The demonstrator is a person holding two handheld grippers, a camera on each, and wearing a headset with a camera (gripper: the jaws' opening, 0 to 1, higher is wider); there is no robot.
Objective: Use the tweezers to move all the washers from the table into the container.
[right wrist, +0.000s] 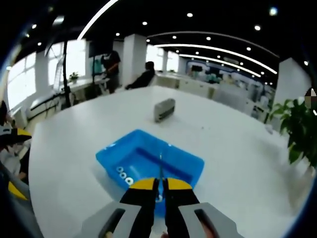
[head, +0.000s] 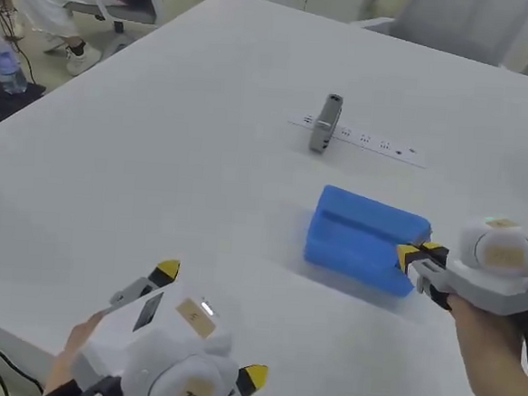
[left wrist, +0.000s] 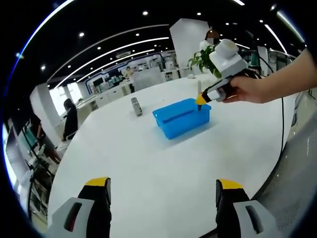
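Blue container (head: 346, 258): rectangular open plastic tub with a shallow step along one long inner side. It sits on the white tabletop (head: 158, 154) in its right half, nearer the person's edge than the far edge.

Washers (right wrist: 124, 176): a few small pale rings in a short row on the container floor, by the wall on the left of the right gripper view. They are too small to count for sure.

Tweezers (right wrist: 161, 166): a thin metal sliver sticking out past the jaw tips and pointing down into the container. I cannot tell if anything is in the tip.

Right gripper (head: 409, 255): held from the right side by a hand (head: 476, 335), with its yellow tips over the right end of the container. Jaws are pinched almost together, clamping the tweezers. The left gripper view shows it tilted down over the tub's far end, forearm reaching in from the right.

Left gripper (head: 210, 323): low at the near edge of the tabletop, well apart from the container. Jaws are spread wide with nothing between them, pointing across the tabletop toward the tub. Fingers of the left hand (head: 74, 343) show behind it.

Small grey block (head: 325, 123): further back on the tabletop, beside a flush socket strip (head: 377, 142).
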